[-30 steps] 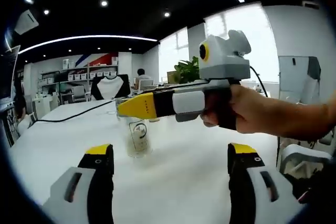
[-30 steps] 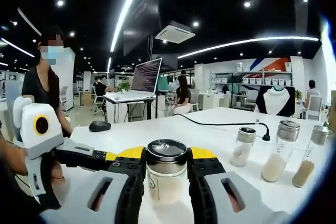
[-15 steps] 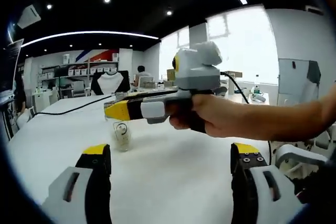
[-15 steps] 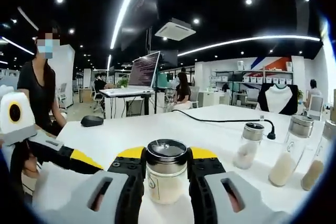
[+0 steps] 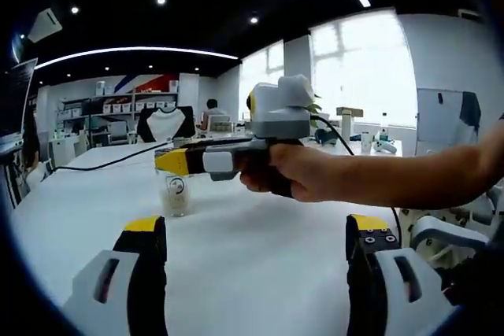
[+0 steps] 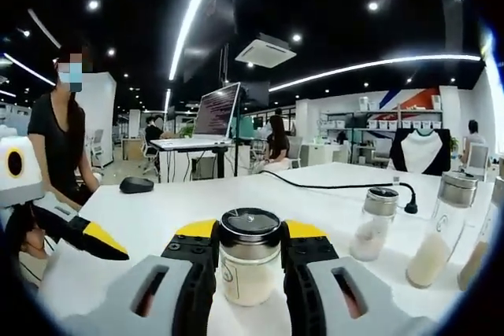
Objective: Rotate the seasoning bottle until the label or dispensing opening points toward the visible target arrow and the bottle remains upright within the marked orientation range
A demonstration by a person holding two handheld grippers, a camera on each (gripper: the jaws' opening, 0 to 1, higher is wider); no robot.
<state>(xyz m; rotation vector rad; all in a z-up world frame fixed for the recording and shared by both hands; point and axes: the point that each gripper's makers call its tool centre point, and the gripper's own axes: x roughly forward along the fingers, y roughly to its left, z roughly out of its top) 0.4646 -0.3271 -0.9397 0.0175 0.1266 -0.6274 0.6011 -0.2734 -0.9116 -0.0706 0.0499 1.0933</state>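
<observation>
White table spreads wide under everything. The right gripper is clamped on the seasoning bottle, jaws snug against both glass sides, bottle upright on the table. Left gripper hangs with jaws spread wide, holding nothing. Three more shaker bottles stand off to the side, a black cable behind them.

Right gripper view: seasoning bottle sides covered by the jaws; label a sliver at its left edge, print too small to read. Dispensing opening direction can't be told from the lid. Bottle at far right cut off by the edge. Left gripper partly cut off at the left edge.

Left gripper view: bottle top hidden behind right gripper; label mark illegible.
</observation>
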